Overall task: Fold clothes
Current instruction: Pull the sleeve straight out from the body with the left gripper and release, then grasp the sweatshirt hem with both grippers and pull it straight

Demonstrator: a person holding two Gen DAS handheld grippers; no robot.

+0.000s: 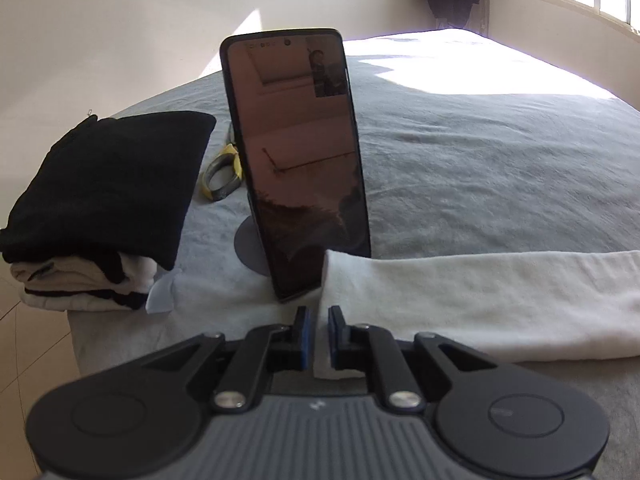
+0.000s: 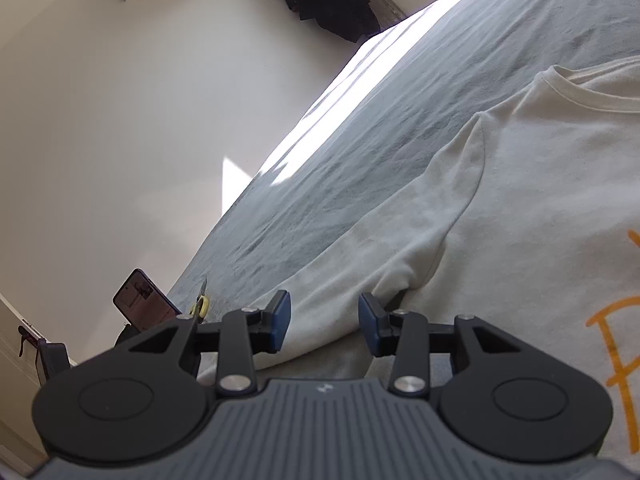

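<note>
My left gripper (image 1: 318, 314) pinching the white sleeve (image 1: 480, 304) edge, phone (image 1: 296, 168) at twelve o'clock, my right gripper (image 2: 324, 316) open over the shirt (image 2: 520, 220) armpit

A cream, soft matt cotton T-shirt (image 2: 520, 200) with an orange print lies ahead of the right jaws. Under it, a grey bed cover (image 1: 460, 168) looks fuzzy and slightly rough. Beyond the left jaws stands a glossy black glass-fronted phone (image 1: 296, 160); left of it, a matt black folded cloth (image 1: 112, 180).
</note>
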